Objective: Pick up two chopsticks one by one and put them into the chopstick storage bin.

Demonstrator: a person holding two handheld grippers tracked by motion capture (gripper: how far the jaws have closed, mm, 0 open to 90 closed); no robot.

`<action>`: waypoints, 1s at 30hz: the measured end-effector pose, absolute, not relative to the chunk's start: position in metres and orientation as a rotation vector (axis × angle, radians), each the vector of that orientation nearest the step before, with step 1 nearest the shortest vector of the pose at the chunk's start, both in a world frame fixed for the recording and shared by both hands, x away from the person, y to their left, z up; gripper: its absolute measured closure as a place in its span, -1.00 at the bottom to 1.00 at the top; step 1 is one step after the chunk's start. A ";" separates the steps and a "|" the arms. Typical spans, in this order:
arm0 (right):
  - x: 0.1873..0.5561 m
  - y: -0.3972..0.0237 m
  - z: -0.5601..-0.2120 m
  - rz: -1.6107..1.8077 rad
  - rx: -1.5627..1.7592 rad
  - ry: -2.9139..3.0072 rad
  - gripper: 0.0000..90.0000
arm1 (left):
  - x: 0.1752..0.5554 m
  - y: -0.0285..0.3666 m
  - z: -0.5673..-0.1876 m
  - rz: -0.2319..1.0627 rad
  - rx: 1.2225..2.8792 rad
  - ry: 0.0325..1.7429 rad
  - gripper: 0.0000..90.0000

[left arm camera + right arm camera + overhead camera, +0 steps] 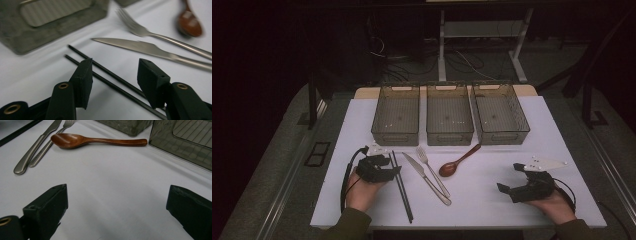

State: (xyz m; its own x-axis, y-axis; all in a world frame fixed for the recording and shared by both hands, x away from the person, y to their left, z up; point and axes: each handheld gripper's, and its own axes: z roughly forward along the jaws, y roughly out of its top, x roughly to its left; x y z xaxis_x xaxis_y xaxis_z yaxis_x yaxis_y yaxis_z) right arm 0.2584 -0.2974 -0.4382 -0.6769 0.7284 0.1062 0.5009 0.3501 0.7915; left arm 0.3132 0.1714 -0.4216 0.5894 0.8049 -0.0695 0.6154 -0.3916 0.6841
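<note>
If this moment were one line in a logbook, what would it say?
left gripper open over chopsticks | right gripper open, holding nothing | knife, fork, spoon on table | bins empty

- High view: looks forward and down from above the near edge of the white counter (512,155), taking in its whole top.
- Left gripper view: sits low and close over two thin black chopsticks (112,83), facing the steel knife (140,46).
- Right gripper view: low too, facing the brown wooden spoon (82,140), which all three views share.
</note>
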 end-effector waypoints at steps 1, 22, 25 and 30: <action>0.258 -0.297 -0.438 1.233 1.100 2.351 -0.93 | 0.318 0.172 -0.423 0.366 2.138 1.140 0.00; 0.258 -0.299 -0.438 1.232 1.106 2.347 -0.93 | 0.349 0.162 -0.440 0.393 2.138 1.277 0.23; 0.258 -0.299 -0.438 1.233 1.105 2.348 -0.93 | 0.349 0.160 -0.440 0.408 2.146 1.268 0.33; 0.258 -0.298 -0.438 1.231 1.099 2.352 -0.93 | 0.350 0.162 -0.441 0.418 2.154 1.258 0.45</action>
